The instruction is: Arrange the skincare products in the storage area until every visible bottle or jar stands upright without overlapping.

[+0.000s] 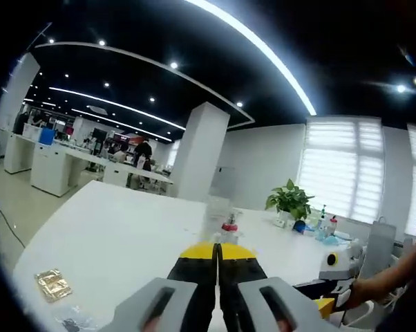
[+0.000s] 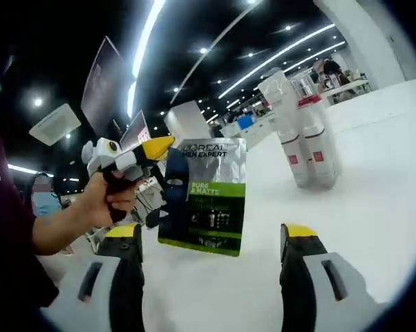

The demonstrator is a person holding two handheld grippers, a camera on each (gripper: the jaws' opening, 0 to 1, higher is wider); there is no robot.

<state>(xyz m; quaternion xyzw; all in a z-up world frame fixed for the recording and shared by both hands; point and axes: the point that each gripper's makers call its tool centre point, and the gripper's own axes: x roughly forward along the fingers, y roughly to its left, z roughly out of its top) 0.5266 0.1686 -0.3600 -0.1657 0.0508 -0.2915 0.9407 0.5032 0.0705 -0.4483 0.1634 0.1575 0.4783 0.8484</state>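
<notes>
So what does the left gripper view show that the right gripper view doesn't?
Left gripper view: a green potted plant, a gold foil sachet lying flat on the table, and the left gripper seen from behind, its jaws shut.
Right gripper view: a silver-and-green skincare sachet hanging at the left gripper's tip, two white bottles with red collars standing side by side, and the open right gripper.
Both: the white table and the ceiling light strips.
</notes>
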